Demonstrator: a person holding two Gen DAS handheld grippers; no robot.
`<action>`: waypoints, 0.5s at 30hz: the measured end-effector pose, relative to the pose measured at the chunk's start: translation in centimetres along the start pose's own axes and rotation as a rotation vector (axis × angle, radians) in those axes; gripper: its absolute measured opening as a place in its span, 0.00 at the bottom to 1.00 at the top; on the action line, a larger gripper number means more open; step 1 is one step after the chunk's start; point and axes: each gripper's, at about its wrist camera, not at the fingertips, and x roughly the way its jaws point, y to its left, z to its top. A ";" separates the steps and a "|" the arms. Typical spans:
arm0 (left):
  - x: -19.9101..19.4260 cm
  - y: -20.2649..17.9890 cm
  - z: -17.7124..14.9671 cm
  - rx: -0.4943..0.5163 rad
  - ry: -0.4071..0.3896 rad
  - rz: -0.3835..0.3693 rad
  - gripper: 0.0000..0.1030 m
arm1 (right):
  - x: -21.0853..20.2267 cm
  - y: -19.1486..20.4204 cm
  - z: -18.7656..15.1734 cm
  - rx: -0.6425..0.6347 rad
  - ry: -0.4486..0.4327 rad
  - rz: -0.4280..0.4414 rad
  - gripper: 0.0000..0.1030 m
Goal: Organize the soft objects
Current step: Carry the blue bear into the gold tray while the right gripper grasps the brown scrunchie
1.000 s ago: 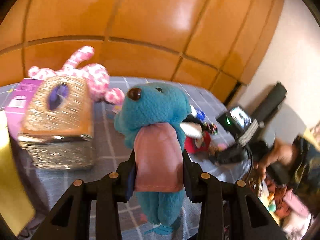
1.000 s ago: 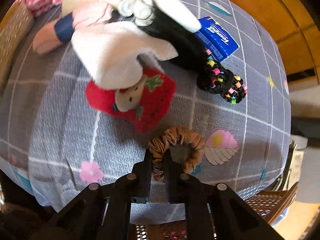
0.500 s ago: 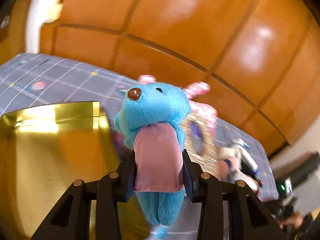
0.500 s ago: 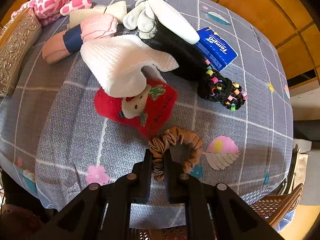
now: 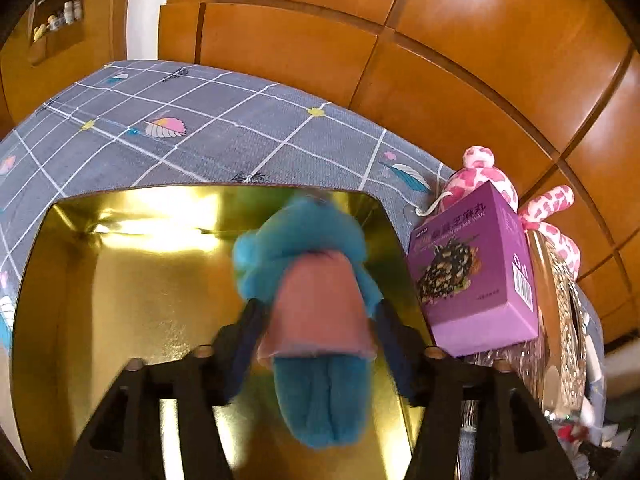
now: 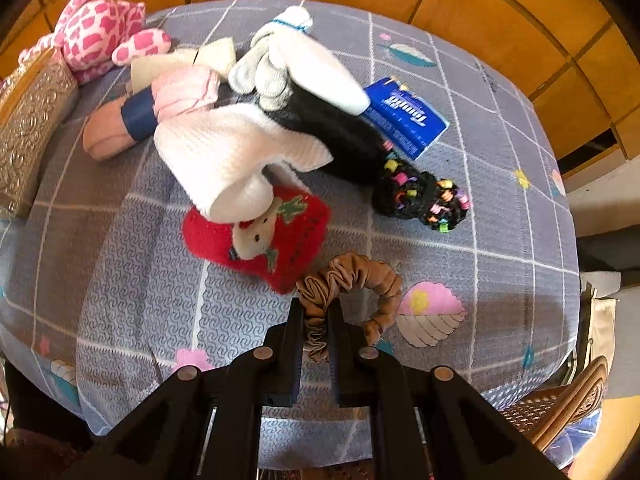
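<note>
Left tool just widened, pads off blue plush toy dropping between them over gold tray: light, squashy, best pinched mid-body; right tool clenched on limp brown scrunchie above table.

Motion-blurred blue plush toy, red plush partly hidden under white cloth

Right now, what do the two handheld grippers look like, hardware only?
Both match: the left gripper and right gripper are matte black, each with two angular arms showing triangular cut-outs and round tan pivot pins. The left fingers look dark blue on their inner faces, though blurred; the right fingers are flat black plates. No cables, markings, hands or sleeves are visible.
</note>
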 end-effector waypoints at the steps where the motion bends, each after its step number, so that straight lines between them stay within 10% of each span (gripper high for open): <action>1: -0.4 0.2 -0.3 0.002 -0.012 0.002 0.74 | -0.4 -0.2 -0.1 0.004 -0.017 -0.004 0.09; 15: -6.7 1.0 -5.2 0.042 -0.090 -0.011 0.81 | -8.7 2.6 3.2 0.023 -0.298 0.101 0.09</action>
